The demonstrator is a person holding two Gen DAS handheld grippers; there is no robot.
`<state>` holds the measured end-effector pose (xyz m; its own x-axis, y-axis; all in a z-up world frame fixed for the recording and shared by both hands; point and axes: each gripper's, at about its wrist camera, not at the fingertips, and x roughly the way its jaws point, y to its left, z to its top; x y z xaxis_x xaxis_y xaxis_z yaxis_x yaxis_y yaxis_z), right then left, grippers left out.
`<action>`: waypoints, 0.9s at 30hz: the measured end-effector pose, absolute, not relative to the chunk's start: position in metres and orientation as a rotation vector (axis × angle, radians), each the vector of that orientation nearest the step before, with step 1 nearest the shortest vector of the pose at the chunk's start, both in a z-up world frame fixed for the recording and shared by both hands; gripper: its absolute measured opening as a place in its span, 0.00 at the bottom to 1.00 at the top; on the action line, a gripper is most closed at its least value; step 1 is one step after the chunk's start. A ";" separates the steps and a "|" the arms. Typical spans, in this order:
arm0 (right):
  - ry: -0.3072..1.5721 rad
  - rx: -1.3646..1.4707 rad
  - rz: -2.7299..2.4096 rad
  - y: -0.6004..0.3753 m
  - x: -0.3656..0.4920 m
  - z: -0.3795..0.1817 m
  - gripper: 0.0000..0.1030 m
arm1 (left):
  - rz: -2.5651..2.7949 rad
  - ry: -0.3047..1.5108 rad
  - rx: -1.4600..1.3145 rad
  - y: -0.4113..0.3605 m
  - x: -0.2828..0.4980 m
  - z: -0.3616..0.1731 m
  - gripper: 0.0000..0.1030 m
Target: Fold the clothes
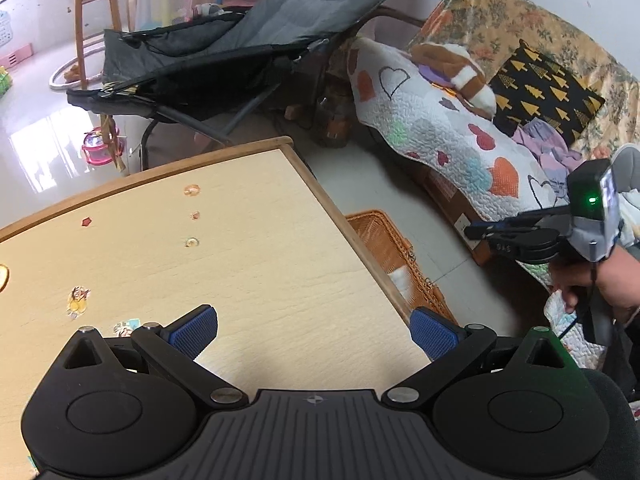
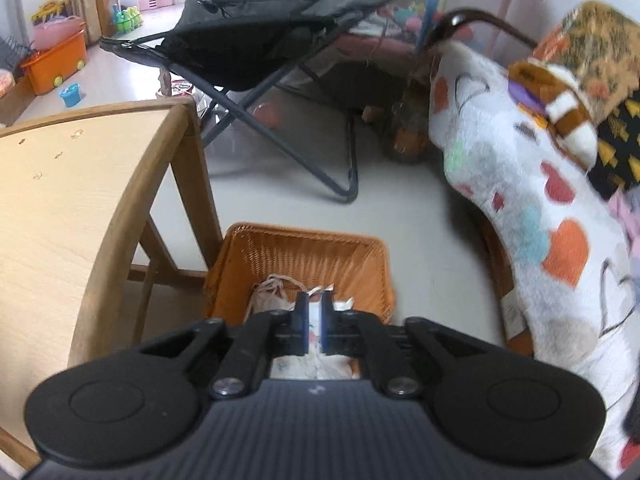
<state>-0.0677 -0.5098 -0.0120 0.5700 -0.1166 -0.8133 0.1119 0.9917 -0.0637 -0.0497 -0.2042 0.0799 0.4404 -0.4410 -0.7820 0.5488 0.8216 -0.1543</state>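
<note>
My left gripper [image 1: 314, 332] is open and empty, held low over the near right part of the light wooden table [image 1: 248, 240]. My right gripper [image 2: 315, 326] is beside the table, above the orange wicker basket [image 2: 308, 252] on the floor; its jaws stand nearly shut with a thin gap and hold nothing. It also shows from the side in the left wrist view [image 1: 480, 232]. White clothes [image 2: 268, 300] lie in the basket under the right gripper. The basket also shows in the left wrist view [image 1: 384, 240] with a bit of white cloth [image 1: 402, 280].
A dark folding chair [image 1: 248, 48] stands beyond the table. A sofa with a heart-print quilt [image 1: 440, 128], a black cushion [image 1: 548, 88] and purple cloth [image 1: 548, 144] is at the right. Small stickers [image 1: 192, 216] dot the tabletop. Toys and an orange bin [image 2: 56, 64] sit far left.
</note>
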 end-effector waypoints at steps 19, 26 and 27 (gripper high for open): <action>1.276 0.173 -0.099 -0.535 -0.021 -0.247 0.41 | -0.581 0.906 0.221 -0.246 -0.010 0.041 1.00; 1.294 0.171 -0.092 -0.533 -0.011 -0.275 0.41 | -0.582 0.923 0.194 -0.251 0.003 0.033 1.00; 1.296 0.171 -0.092 -0.533 -0.009 -0.279 0.41 | -0.582 0.923 0.192 -0.251 0.004 0.032 1.00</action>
<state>-0.0087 -0.5326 -0.2785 0.2699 0.0282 -0.9625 0.1631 0.9838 0.0745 0.0040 -0.2508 0.0320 0.4631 -0.3902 -0.7958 0.5498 0.8307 -0.0874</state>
